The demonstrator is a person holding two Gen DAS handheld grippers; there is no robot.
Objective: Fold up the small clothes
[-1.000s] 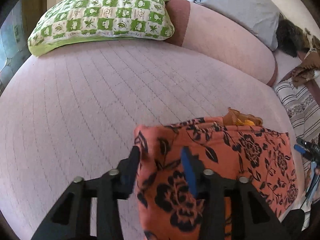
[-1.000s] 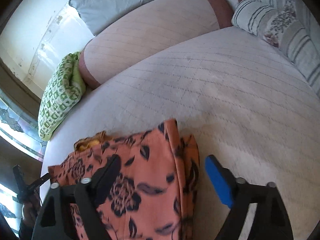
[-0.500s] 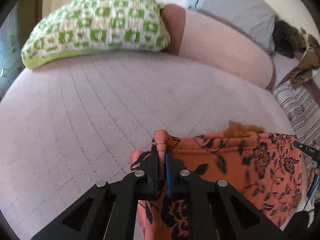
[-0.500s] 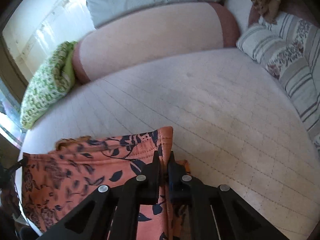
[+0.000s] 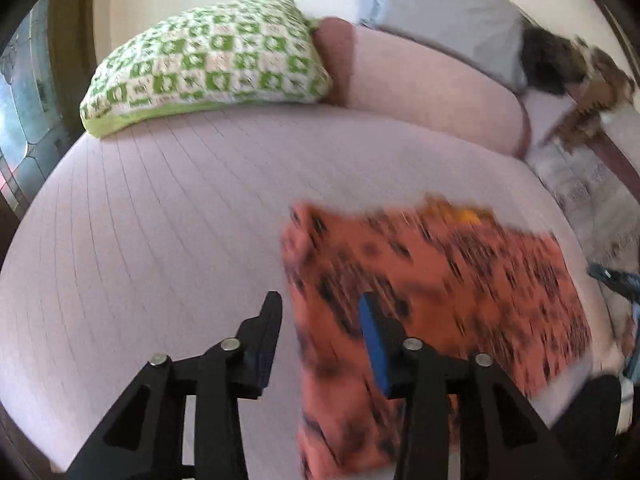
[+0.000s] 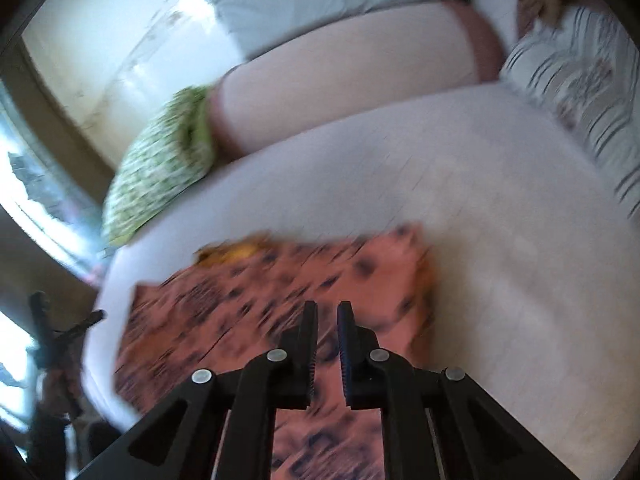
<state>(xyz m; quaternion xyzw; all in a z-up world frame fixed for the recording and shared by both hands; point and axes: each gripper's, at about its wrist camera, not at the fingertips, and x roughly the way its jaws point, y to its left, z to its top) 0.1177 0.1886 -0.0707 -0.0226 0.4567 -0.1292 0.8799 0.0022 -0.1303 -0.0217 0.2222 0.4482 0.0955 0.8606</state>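
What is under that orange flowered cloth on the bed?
The orange cloth lies on the pale quilted bed cover. A yellow-brown bit pokes out at its far edge; whatever else is beneath stays covered.

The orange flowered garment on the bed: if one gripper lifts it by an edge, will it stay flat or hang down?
The orange flowered garment would probably hang limp: it lies flat, in soft layers, on the bed. It looks thin, so likely light. Its folded layers may slide apart.

Green-checked pillow [image 5: 208,66] against pink bolster [image 5: 432,92] on quilted bed [image 5: 160,216]; striped cushion [image 6: 576,80] alongside.
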